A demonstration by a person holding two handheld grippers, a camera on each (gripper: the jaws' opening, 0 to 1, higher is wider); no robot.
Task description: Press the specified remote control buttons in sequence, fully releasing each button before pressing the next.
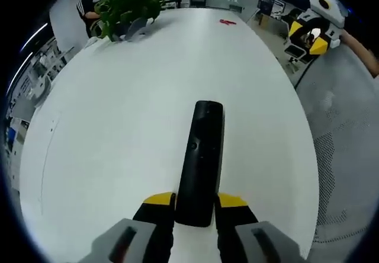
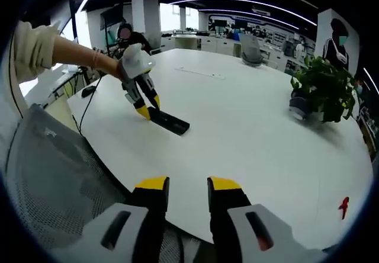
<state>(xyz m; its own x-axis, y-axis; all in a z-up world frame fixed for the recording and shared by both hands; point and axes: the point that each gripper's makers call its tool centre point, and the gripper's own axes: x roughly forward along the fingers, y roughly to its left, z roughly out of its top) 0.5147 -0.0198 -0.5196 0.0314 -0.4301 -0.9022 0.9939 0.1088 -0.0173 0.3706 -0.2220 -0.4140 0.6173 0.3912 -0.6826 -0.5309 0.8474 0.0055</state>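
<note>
Black remote [image 1: 201, 162] lies near the tabletop [image 1: 118, 127] edge, clamped by the left gripper [image 1: 195, 207]; right gripper [image 2: 188, 186] hovers unclenched, empty — pressing not yet begun — it must approach the buttons.

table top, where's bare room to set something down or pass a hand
Most of the white table is bare: the wide stretch between the black remote and the potted plant, and the near edge toward the small red item. It is crowded only where the left gripper grips the remote.

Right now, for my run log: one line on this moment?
left gripper: shut on remote | right gripper: open, off table | plant: far edge
</note>
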